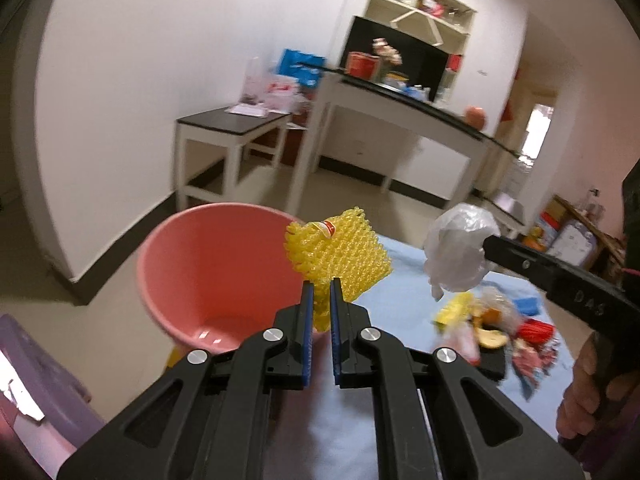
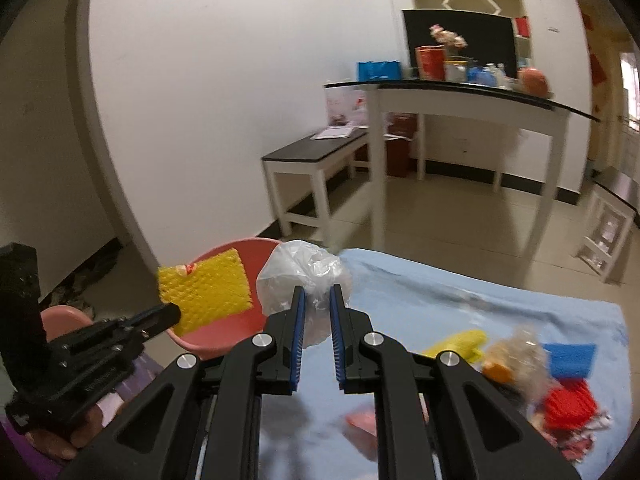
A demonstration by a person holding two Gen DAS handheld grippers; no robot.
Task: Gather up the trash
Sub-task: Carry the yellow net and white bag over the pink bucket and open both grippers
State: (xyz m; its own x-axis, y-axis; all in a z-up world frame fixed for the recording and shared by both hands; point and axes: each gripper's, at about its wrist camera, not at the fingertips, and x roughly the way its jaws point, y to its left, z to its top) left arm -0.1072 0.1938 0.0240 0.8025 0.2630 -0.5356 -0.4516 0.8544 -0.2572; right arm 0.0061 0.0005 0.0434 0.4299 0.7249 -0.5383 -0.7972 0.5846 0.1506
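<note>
Already clamped: left tool (image 1: 320, 300) on yellow foam net (image 1: 340, 256), right tool (image 2: 318, 306) on crumpled plastic bag (image 2: 304, 276), both near pink basin (image 1: 208, 264) ahead. Risked dropping light bag outside the rim if released early.

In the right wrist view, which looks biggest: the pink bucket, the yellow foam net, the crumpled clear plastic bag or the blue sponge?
1. Pink plastic bucket, though partly hidden.
2. Yellow foam net and crumpled clear plastic bag: about alike, and nearer the camera, so unsure.
3. Blue sponge, smallest.
</note>
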